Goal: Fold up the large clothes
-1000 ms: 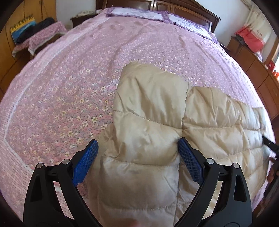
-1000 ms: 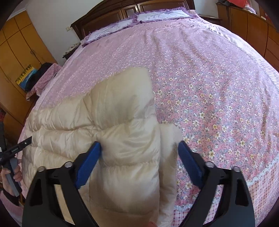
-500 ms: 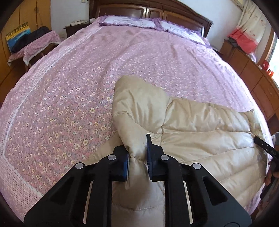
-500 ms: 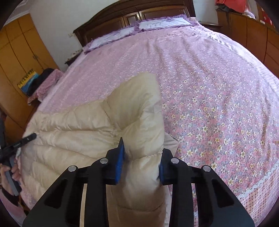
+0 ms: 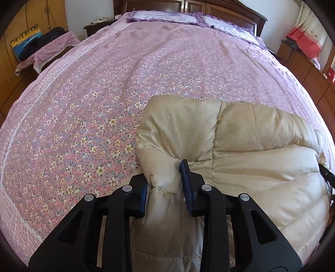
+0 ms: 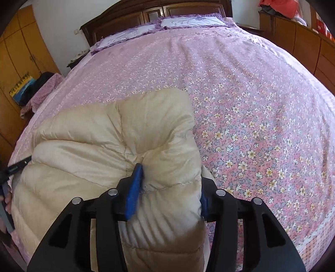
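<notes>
The beige quilted down jacket (image 5: 240,146) lies puffed up at the near end of the bed, and both tools have hold of it. The left gripper (image 5: 166,184) is clamped on a bunched fold at the jacket's left edge, its blue pads (image 5: 186,182) pressed in from either side so the fabric puckers between them. The right gripper (image 6: 167,188) is clenched on the opposite edge, with a thick roll of padding squeezed between its fingers; one blue pad (image 6: 134,190) shows plainly, the other is mostly buried behind the fabric.

Ahead of both grippers the pink floral bedspread (image 5: 104,94) runs flat and bare all the way to the pillows (image 5: 167,15) against the dark wooden headboard (image 6: 136,16). To the left of the left gripper the spread is open out to the bed's side border. To the right of the right gripper there is likewise wide bare spread, ending in a checked border at the bed's near edge.
</notes>
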Motion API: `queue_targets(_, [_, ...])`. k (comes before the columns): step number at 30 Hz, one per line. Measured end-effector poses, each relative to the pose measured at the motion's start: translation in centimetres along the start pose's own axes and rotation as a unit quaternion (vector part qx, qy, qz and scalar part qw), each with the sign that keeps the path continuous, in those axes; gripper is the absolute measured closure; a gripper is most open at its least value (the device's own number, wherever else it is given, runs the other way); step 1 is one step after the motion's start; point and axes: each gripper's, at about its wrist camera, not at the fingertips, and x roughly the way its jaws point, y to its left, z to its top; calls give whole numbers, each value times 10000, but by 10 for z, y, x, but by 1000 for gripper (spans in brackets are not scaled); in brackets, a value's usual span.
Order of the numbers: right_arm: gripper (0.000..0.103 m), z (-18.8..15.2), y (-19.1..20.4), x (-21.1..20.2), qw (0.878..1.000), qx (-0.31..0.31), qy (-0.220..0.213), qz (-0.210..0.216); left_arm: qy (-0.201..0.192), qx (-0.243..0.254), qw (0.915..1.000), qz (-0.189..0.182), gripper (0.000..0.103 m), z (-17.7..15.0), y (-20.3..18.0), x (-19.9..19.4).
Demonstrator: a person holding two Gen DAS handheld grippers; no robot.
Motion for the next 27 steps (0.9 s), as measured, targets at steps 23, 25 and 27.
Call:
queue_targets(23, [20, -62, -31, -81, 9919, 873, 123, 911, -33, -810, 9949, -594, 25, -84, 67, -77])
queue_targets(25, [19, -67, -34, -77, 9914, 904, 177, 927, 34, -907, 9940, -608, 25, -91, 67, -74])
queue_targets(27, [19, -72, -34, -73, 9905, 938, 236, 973, 116, -1023, 9925, -651, 25, -98, 67, -70])
